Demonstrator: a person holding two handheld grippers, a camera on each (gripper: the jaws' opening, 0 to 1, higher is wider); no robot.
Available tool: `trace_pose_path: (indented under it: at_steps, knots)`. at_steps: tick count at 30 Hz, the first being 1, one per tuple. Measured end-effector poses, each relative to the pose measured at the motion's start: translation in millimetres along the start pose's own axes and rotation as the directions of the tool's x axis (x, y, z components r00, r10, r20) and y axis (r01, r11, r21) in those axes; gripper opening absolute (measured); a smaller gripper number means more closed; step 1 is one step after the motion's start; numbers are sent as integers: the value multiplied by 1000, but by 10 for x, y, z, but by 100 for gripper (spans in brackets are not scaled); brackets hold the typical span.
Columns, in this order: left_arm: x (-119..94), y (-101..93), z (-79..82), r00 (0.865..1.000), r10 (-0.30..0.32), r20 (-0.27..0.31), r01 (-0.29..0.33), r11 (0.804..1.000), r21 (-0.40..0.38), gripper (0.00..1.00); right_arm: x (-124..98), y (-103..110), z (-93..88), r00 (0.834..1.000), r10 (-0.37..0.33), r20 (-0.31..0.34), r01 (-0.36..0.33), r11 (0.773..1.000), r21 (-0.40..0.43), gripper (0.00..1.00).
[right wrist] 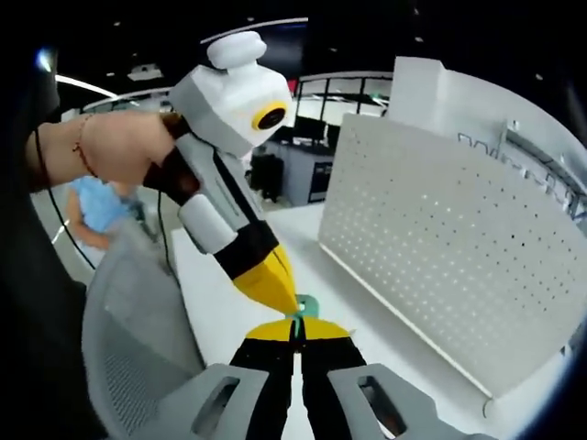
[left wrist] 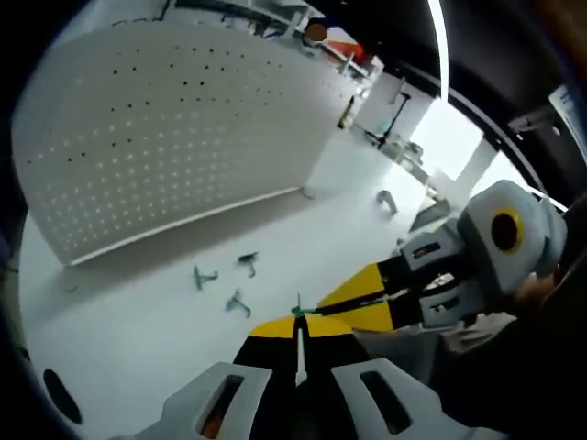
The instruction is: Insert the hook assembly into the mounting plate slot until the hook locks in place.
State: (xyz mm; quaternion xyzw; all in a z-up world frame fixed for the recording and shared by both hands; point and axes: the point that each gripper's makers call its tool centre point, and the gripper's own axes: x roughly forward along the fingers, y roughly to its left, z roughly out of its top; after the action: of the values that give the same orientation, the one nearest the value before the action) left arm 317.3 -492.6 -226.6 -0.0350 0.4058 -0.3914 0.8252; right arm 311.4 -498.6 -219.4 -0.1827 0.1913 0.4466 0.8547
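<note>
Both grippers meet tip to tip over the white counter (left wrist: 138, 339), each with its fingers pressed together on the same small green hook (right wrist: 303, 305). The left gripper (left wrist: 300, 316) and right gripper (right wrist: 296, 325) hold it in front of the upright white pegboard (right wrist: 459, 247), while three more hooks (left wrist: 225, 280) lie loose on the counter near the board.

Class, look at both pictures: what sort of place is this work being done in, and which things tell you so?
Probably an open-plan workshop or lab. A white pegboard stands upright on a white table, small metal hooks lie loose on it, and behind are desks and long ceiling lights.
</note>
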Motion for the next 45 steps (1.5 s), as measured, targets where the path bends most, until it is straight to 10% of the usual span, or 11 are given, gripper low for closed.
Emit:
trace_pose_path:
  at_steps: [13,19,30,45]
  knots:
    - [25,-5,79,997,28,77,-40,986,159,4,-4,-90,-63,1000,1,-18,2,979,205,0]
    - [-15,41,88,993,48,110,-64,987,149,23,-32,-130,-178,999,-16,-43,26,973,231,0]
    - [10,-13,37,988,11,156,-29,993,111,49,-177,-329,3,996,-69,57,36,892,451,0]
    - [-161,-48,328,948,8,318,-53,990,133,19,-217,-203,449,981,-35,192,-79,828,556,0]
